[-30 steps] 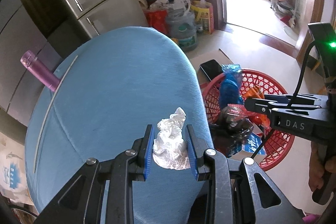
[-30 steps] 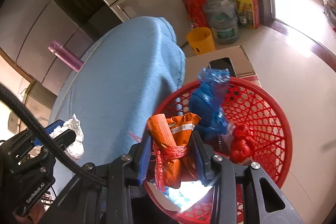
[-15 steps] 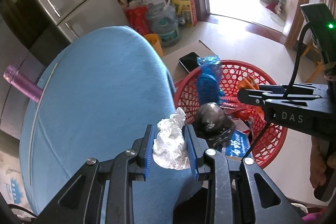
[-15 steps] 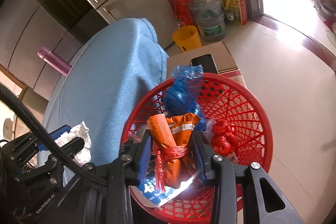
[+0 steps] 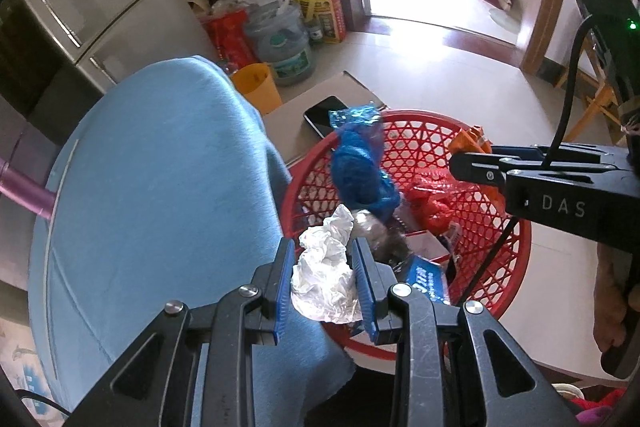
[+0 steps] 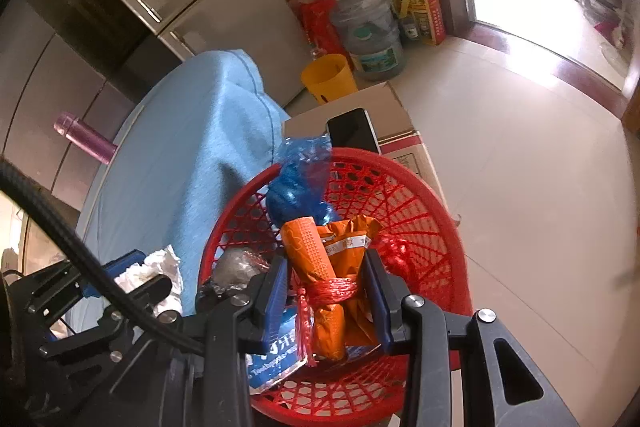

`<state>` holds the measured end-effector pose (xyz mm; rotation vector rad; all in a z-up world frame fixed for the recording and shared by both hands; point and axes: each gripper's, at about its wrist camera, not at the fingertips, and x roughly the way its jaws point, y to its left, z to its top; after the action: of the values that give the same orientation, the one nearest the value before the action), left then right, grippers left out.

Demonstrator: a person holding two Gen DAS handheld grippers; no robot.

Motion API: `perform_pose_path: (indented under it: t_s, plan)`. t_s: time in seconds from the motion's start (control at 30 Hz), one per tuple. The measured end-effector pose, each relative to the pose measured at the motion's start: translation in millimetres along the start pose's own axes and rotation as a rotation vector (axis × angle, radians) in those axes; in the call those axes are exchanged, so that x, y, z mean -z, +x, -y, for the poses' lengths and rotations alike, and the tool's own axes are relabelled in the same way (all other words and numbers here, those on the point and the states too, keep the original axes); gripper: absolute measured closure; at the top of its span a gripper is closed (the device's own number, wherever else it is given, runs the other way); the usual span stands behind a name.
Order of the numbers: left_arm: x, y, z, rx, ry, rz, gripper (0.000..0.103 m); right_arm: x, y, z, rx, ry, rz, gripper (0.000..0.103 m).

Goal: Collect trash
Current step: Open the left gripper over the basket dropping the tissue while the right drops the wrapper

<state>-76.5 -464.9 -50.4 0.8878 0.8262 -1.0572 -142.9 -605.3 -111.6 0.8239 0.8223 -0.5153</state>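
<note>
My left gripper (image 5: 323,277) is shut on a crumpled white tissue (image 5: 326,277), held over the near left rim of the red mesh basket (image 5: 506,291). My right gripper (image 6: 327,297) is shut on an orange wrapper bundle (image 6: 328,279) tied with red string, hanging over the basket (image 6: 436,227). Inside the basket lie a blue plastic bag (image 5: 362,167), a red wrapper (image 5: 434,213), a dark foil ball (image 6: 236,267) and a blue toothpaste pack (image 6: 280,351). The right gripper also shows at the right of the left wrist view (image 5: 464,157).
A blue cloth-covered table (image 5: 160,195) fills the left, with a purple bottle (image 6: 84,137) behind it. A cardboard box (image 6: 396,139) carrying a black phone (image 6: 352,131) stands behind the basket. A yellow bin (image 6: 330,77), water jug (image 6: 374,41) and bags crowd the fridge.
Both grippers have travelled from over the blue table toward the basket. The tissue now hangs at the basket's rim and the orange bundle sits deeper over the basket.
</note>
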Motion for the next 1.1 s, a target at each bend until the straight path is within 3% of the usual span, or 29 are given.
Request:
perform_pose_path:
  t_s: [0.6,0.73,0.87,1.1]
  plan:
    - [-7,12,11,0.064,0.022,-0.006,0.07,-3,1,10,0.01,0.034,-0.012,0.061]
    - [-5,10,11,0.064,0.024,0.004,0.062,-2,1,8,0.012,0.031,-0.012,0.061]
    - [-3,5,6,0.067,0.014,0.03,0.046,-2,1,4,0.015,0.028,-0.015,0.061]
    - [-1,-18,-5,0.088,-0.019,0.113,0.038,-1,0,-6,0.018,0.009,-0.015,0.061]
